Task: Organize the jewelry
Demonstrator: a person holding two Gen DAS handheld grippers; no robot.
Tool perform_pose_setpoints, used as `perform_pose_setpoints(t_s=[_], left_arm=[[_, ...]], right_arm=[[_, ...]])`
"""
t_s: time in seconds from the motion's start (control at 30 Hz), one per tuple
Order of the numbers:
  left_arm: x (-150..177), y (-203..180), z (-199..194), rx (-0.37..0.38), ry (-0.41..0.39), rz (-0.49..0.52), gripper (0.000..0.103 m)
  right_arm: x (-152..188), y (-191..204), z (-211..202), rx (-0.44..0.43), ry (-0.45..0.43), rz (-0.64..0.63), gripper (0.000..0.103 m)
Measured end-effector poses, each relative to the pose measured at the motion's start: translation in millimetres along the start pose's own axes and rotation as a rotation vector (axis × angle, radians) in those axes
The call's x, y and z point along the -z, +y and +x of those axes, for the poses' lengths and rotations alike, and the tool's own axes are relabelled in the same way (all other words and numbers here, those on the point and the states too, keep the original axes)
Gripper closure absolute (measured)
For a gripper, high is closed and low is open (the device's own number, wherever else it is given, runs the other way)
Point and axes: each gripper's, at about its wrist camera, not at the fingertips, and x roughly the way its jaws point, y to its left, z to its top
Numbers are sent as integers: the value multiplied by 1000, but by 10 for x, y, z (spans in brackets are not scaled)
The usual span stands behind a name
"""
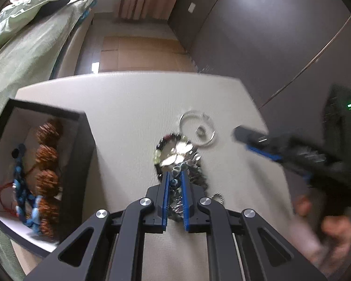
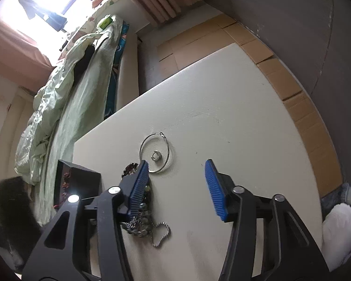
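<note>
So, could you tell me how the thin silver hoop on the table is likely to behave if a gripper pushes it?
The silver hoop looks like thin wire lying flat, so it would probably slide rather than roll on the smooth white table. It seems light, and may carry the small ring inside along. Thin wire could bend under pressure.

The left wrist view is taken from just behind its own gripper (image 1: 175, 178), tilted steeply down and close to the white table (image 1: 128, 98); the right wrist view is set likewise, over its gripper (image 2: 176, 166); the table (image 2: 222, 98), the thin wire hoop (image 1: 197, 128) (image 2: 155, 152), the black box (image 1: 82, 145) (image 2: 82, 178) and the bed (image 1: 23, 46) (image 2: 58, 107) are shared by both.
</note>
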Motion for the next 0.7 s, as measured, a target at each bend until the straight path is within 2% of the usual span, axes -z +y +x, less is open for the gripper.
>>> perform_pose_setpoints(t_s=[0.07, 0.33, 0.37, 0.53, 0.57, 0.7], left_arm=[[-32, 19, -99, 15, -22, -8, 95], [-158, 174, -438, 78, -104, -59, 95], [-175, 203, -475, 84, -113, -66, 95], [-229, 314, -653, 113, -152, -87, 95], [-236, 335, -676, 121, -157, -90, 95], [-260, 391, -756, 134, -173, -94, 95]], right_arm=[[-24, 11, 66, 3, 5, -1, 59], [-107, 156, 235, 50, -15, -41, 59], [-120, 174, 258, 56, -15, -44, 65], [-178, 275, 348, 130, -38, -79, 74], [-179, 294, 366, 134, -39, -84, 79], [-168, 399, 430, 192, -48, -134, 80]])
